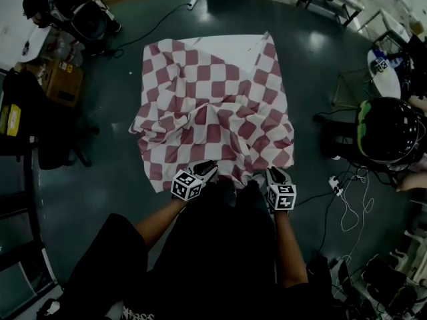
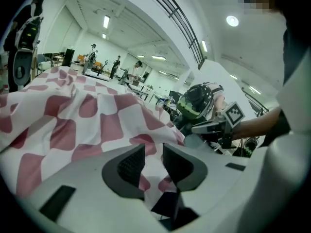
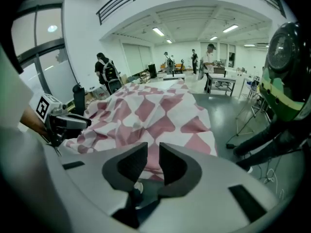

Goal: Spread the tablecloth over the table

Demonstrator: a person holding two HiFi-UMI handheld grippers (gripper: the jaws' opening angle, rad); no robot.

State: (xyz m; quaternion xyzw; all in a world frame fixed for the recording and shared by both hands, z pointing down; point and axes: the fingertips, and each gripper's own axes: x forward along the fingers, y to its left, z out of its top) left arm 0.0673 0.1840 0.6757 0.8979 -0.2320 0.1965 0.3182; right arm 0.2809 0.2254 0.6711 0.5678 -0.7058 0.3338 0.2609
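Both pairs of jaws stand a little apart, with a narrow gap between the dark pads. In the left gripper view the left gripper (image 2: 153,152) has the checked cloth showing through its gap, but the pads do not press on it. The right gripper view shows the same for the right gripper (image 3: 153,152): cloth beyond the gap, nothing pinched. From the head view, both grippers are at the near edge of the tablecloth (image 1: 213,112), the left one (image 1: 207,169) just beside the hanging hem and the right one (image 1: 274,174) at the near right corner. Each marker cube faces up. The tablecloth, red and white squares, lies over the counter and hides it. Its near half is much wrinkled, with folds bunched toward the middle, and the far half is flatter. At the far edge there is a plain white patch (image 1: 223,45) — I cannot tell if this is the underside of the cloth or the bare counter. On the right a black and green helmet (image 1: 387,131) is well apart from the cloth, and a white cable (image 1: 350,209) lies on the dark floor (image 1: 120,179) near the right gripper. Some people (image 3: 108,74) stand far behind in the hall.
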